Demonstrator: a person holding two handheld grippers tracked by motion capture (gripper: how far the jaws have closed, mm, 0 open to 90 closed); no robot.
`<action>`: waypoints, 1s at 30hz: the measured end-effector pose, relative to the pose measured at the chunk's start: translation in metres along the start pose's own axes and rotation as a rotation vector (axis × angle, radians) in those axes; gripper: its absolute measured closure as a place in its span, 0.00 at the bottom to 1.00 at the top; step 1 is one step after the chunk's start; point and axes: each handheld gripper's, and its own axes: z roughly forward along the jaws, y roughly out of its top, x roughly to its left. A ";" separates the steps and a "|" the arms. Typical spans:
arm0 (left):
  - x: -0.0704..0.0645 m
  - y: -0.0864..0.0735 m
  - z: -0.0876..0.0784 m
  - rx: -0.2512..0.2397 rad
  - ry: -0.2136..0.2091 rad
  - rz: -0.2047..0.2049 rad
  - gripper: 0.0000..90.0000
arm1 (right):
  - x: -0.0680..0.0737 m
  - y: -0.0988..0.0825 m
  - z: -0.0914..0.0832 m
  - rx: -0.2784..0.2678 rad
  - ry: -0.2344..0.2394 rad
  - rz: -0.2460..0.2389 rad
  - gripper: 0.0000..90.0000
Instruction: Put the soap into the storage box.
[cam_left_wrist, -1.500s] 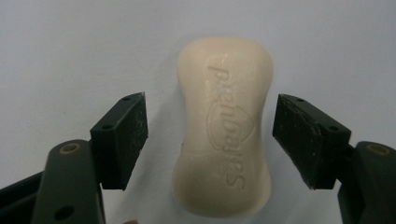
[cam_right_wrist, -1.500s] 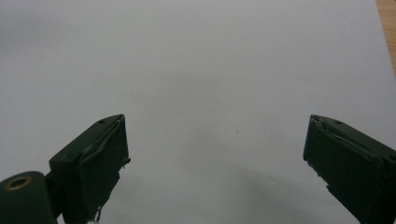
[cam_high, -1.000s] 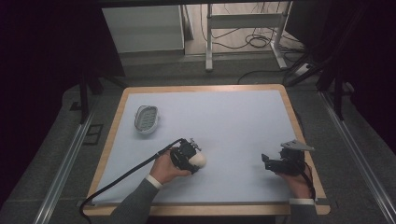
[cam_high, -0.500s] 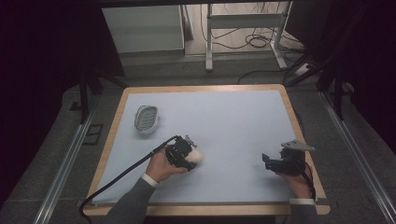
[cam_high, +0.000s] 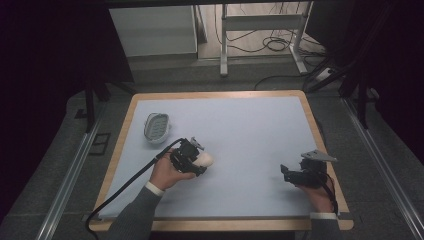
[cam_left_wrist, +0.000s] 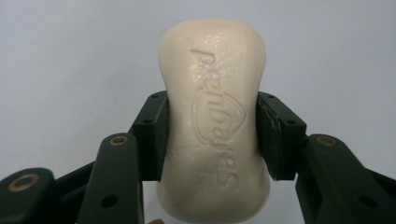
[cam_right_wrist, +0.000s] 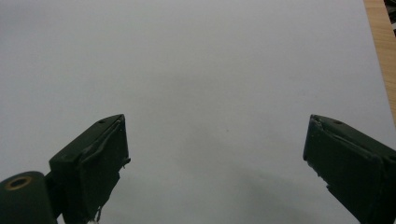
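Since before, my left gripper, clamped across the soap bar, has crept toward the soap dish up-left; right gripper gapes empty.

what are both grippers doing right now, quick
Left gripper: jaws shut on the cream soap bar, one on each side of it.
Right gripper: jaws open, with nothing between them, above the pale mat.

Soft, even light falls from overhead on my surface, while the room around it sinks into darkness. My right claw casts only a faint shadow below it. Its view is slightly hazy.
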 end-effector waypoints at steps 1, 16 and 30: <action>0.001 0.000 -0.001 -0.002 0.003 -0.001 0.55 | 0.000 0.000 0.000 0.001 0.001 0.000 0.07; 0.013 0.001 -0.019 -0.027 0.020 -0.012 0.55 | -0.001 0.000 0.000 -0.001 0.002 0.002 0.07; 0.018 0.010 -0.033 -0.051 0.050 -0.006 0.55 | -0.001 0.000 0.000 0.005 -0.003 0.005 0.07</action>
